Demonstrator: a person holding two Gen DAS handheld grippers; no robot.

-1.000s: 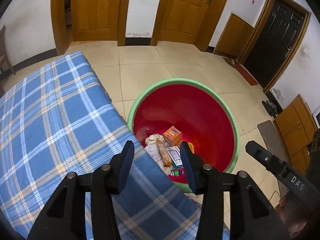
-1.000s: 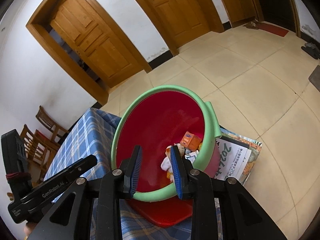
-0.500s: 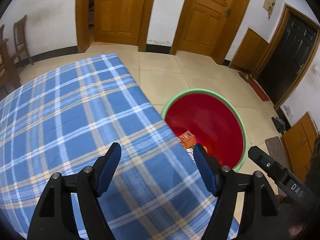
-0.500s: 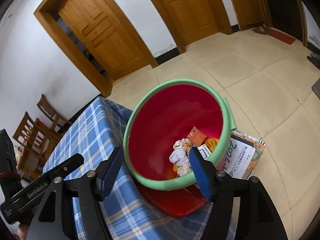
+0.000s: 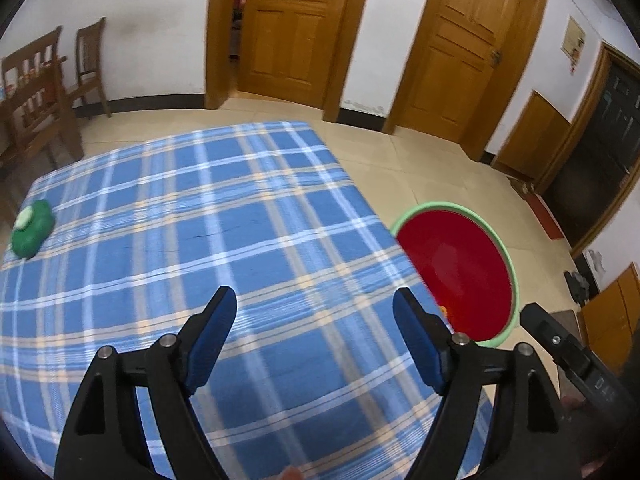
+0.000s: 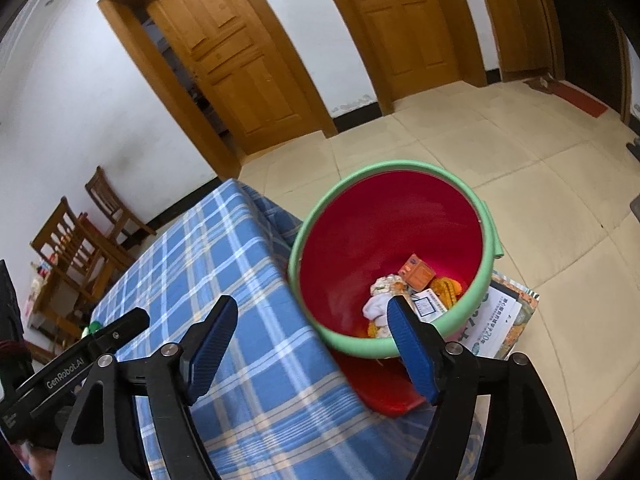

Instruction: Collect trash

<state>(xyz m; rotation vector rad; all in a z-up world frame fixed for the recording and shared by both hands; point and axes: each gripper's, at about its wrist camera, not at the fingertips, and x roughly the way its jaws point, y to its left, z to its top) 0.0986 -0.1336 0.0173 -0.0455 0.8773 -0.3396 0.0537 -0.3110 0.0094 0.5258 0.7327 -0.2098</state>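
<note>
A red bin with a green rim (image 6: pixel 486 248) stands on the floor beside the table; it also shows in the left wrist view (image 5: pixel 510 264). Inside lie an orange carton (image 6: pixel 417 273), crumpled white paper (image 6: pixel 376 306) and other wrappers. A green object with a white cap (image 5: pixel 32 229) lies on the blue plaid tablecloth (image 5: pixel 224 232) at the far left. My left gripper (image 5: pixel 314 312) is open and empty above the table. My right gripper (image 6: pixel 312 320) is open and empty above the table edge, next to the bin.
A printed booklet (image 6: pixel 500 320) lies on the floor under the bin's right side. Wooden chairs (image 5: pixel 36 96) stand at the left wall. Wooden doors (image 5: pixel 288 28) line the back wall. Tiled floor (image 6: pixel 540 184) lies beyond the bin.
Both grippers opened wider and pulled back from the bin. The left view swung left over the table, bringing the green object into view.
</note>
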